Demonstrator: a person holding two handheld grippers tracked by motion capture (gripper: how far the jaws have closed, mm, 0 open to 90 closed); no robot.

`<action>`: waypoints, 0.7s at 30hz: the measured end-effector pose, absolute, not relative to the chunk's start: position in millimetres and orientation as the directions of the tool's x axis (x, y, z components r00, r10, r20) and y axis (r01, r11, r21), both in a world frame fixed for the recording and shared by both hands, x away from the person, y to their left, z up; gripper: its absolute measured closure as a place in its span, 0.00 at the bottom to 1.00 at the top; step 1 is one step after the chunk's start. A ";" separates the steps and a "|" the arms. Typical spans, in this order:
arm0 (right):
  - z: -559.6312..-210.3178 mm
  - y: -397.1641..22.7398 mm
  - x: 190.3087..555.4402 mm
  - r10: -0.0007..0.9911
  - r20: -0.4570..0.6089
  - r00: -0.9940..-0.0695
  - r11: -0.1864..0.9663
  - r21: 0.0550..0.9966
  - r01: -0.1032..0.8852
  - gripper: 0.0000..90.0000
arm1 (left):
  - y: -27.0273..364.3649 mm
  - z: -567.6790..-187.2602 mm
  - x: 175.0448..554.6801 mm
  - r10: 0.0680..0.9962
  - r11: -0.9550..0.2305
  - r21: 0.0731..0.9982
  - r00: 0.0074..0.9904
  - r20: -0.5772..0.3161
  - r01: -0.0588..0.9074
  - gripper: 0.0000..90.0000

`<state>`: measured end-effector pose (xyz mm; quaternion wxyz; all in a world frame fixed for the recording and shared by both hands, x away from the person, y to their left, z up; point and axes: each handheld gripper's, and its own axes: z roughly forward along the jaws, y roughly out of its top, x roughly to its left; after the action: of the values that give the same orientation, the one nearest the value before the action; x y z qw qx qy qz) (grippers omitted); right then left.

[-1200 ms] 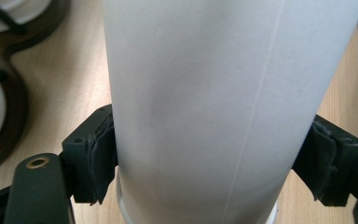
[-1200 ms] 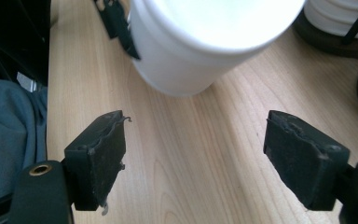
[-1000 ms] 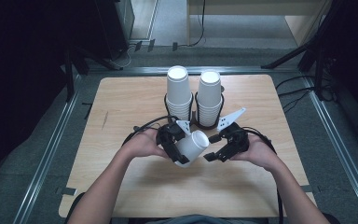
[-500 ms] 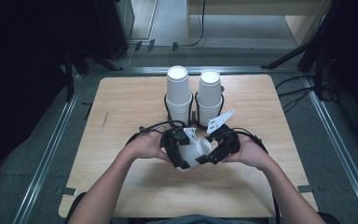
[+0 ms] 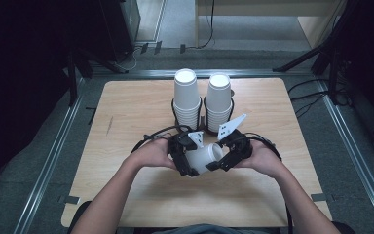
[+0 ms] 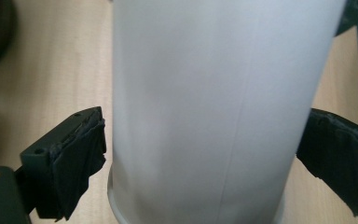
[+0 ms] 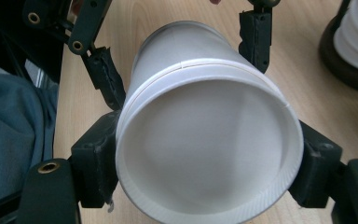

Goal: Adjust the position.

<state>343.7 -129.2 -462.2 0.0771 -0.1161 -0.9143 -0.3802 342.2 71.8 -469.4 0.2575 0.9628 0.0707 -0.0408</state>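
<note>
Sideways between both tongs lies a white paper cup [image 5: 203,157], just above the desk [image 5: 126,112] and near the two cup stacks [image 5: 202,100] behind it. Right tongs [image 7: 209,158] have just been closing and clamp the cup at its open rim. Left tongs [image 6: 200,154] have just been opening; their pads [image 6: 81,149] stand beside the cup's wall, a slight gap showing.

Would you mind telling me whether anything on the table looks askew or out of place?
One white paper cup lies tipped on its side between the left tool and right tool, while the two cup stacks behind stand upright in their holders. Nothing looks spilled or damaged.
</note>
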 end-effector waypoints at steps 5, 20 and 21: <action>-458.4 -135.3 343.6 0.164 0.211 -0.964 0.669 0.695 0.266 0.27 | 77.9 -467.3 344.3 0.137 -0.811 0.551 0.980 -0.144 0.195 0.00; -444.1 -153.2 343.3 0.175 0.200 -0.964 0.594 0.760 0.265 0.27 | 97.1 -461.9 348.6 0.175 -0.695 0.672 0.967 -0.187 0.256 0.00; -442.7 -154.3 343.4 0.171 0.202 -0.964 0.586 0.766 0.264 0.27 | 97.8 -461.5 348.4 0.176 -0.689 0.679 0.967 -0.184 0.254 0.00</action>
<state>343.4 -154.3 -442.7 0.0534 -0.1224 -0.8890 -0.4381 348.4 97.8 -461.5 0.3765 0.9175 0.1172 -0.0519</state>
